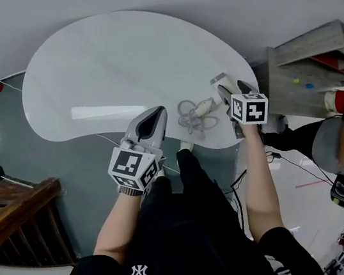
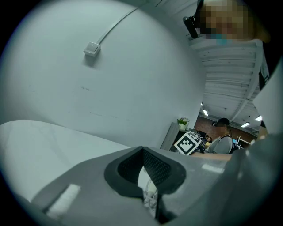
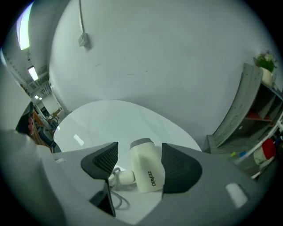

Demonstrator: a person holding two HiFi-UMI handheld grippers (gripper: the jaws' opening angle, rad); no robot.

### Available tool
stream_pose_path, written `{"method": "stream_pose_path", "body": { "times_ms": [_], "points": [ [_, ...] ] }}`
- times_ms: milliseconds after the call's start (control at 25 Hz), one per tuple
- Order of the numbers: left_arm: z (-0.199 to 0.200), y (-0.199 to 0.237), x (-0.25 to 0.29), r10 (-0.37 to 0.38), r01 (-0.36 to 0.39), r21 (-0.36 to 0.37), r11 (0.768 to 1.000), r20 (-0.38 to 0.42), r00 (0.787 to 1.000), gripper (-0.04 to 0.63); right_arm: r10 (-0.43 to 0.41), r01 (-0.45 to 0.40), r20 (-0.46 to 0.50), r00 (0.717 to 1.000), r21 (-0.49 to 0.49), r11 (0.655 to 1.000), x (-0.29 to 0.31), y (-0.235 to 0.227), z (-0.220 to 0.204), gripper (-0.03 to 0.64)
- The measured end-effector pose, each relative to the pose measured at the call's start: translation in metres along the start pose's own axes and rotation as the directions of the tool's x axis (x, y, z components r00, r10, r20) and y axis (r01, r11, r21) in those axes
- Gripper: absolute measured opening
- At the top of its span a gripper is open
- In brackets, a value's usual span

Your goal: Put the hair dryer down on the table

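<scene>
1. The left gripper [image 1: 158, 113] is hovering at the near edge of the white kidney-shaped worktop [image 1: 97, 74], its fingers meeting at the tips on nothing.
2. The right gripper [image 3: 139, 149] is spreading its fingers [image 3: 179, 170] wide around the cream hair dryer [image 3: 148, 172], which is lying near the right edge, its barrel pointing its grey end away and its handle sticking left toward the coiled grey cord [image 1: 189, 116].
3. Beyond, open worktop is stretching to the white wall [image 3: 177, 53].

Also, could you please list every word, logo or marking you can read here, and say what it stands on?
"ZENBO", as best it reads: along the body of the hair dryer.
"NY" monogram: on the person's black shirt.
Left cube and right cube: square patterns only, no words.
Nothing else is readable.
</scene>
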State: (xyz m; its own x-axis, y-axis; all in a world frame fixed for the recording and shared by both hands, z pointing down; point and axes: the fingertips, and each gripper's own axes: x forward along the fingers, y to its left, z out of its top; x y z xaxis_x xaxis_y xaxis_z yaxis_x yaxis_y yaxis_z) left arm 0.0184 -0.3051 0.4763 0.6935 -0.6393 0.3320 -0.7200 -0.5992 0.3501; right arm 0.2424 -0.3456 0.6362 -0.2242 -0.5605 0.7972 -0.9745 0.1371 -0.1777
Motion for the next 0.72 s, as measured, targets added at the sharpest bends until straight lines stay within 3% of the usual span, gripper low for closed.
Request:
{"method": "stream_pose_path", "body": {
  "times_ms": [200, 520, 720],
  "points": [
    [0.001, -0.011, -0.012, -0.027, 0.027, 0.008, 1.000, -0.001, 1.000, 0.002, 0.048, -0.057, 0.130, 0.990, 0.070, 0.996, -0.040, 0.033, 0.003, 0.262],
    [0.003, -0.025, -0.035, -0.060, 0.060, 0.032, 0.998, -0.001, 0.998, 0.002, 0.065, -0.083, 0.257, 0.964, 0.060, 0.995, -0.087, 0.093, 0.000, 0.141],
    [0.007, -0.033, -0.056, -0.073, 0.073, 0.042, 0.996, 0.014, 0.997, 0.002, 0.074, -0.109, 0.355, 0.932, 0.080, 0.991, -0.123, 0.121, 0.004, 0.053]
  ]
}}
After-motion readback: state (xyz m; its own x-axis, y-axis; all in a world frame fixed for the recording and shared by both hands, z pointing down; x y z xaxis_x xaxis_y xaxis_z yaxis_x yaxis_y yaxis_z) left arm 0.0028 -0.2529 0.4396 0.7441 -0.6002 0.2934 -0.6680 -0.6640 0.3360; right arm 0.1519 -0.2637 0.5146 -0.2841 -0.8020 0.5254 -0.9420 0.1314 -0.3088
